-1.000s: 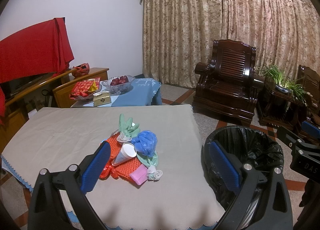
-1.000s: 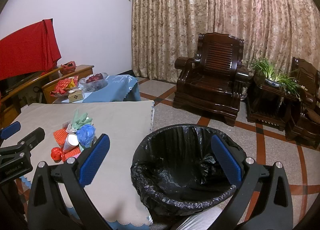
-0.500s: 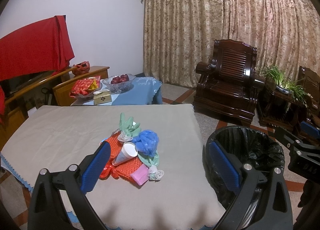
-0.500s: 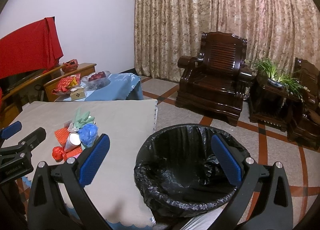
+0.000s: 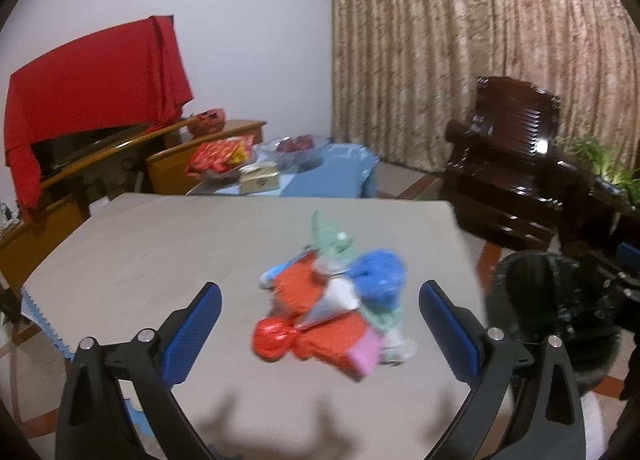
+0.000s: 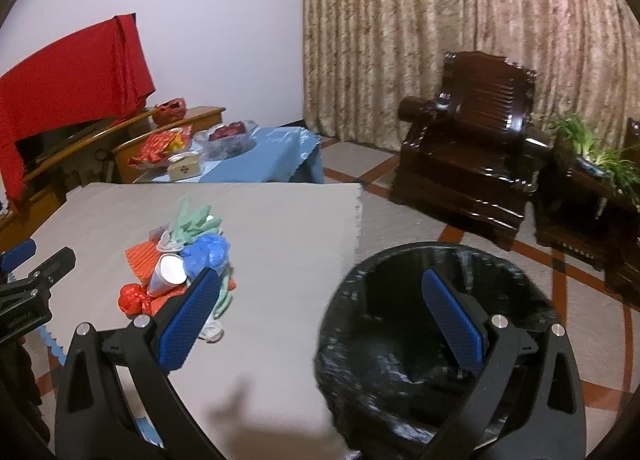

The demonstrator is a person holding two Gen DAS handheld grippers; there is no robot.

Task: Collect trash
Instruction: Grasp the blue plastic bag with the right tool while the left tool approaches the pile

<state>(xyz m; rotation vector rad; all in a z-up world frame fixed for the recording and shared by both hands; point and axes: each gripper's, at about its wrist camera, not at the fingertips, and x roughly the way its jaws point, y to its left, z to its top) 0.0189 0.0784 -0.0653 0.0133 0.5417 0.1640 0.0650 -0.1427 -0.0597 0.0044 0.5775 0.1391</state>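
A pile of trash [image 5: 336, 300] lies on the beige-covered table [image 5: 160, 252]: red foam netting, a white paper cone [image 5: 330, 302], a blue plastic bag [image 5: 380, 276], a green glove [image 5: 332, 240], a red foil ball [image 5: 272, 340] and a pink piece [image 5: 366, 352]. My left gripper [image 5: 320, 324] is open and empty, with the pile between its fingers from above. My right gripper [image 6: 320, 312] is open and empty, over the gap between the table edge and the black-lined trash bin [image 6: 432, 340]. The pile also shows in the right wrist view [image 6: 180, 264].
The bin stands on the floor right of the table [image 5: 552, 308]. A dark wooden armchair [image 6: 468, 164] and a plant stand [image 6: 588, 180] are behind it. A blue-covered low table [image 6: 256, 160] with snacks and a wooden cabinet [image 5: 100, 164] stand beyond the table.
Both grippers have moved left and forward. The trash pile now sits between the left gripper's fingers, and the bin has slid toward the right in both views. The views are blurred by motion.
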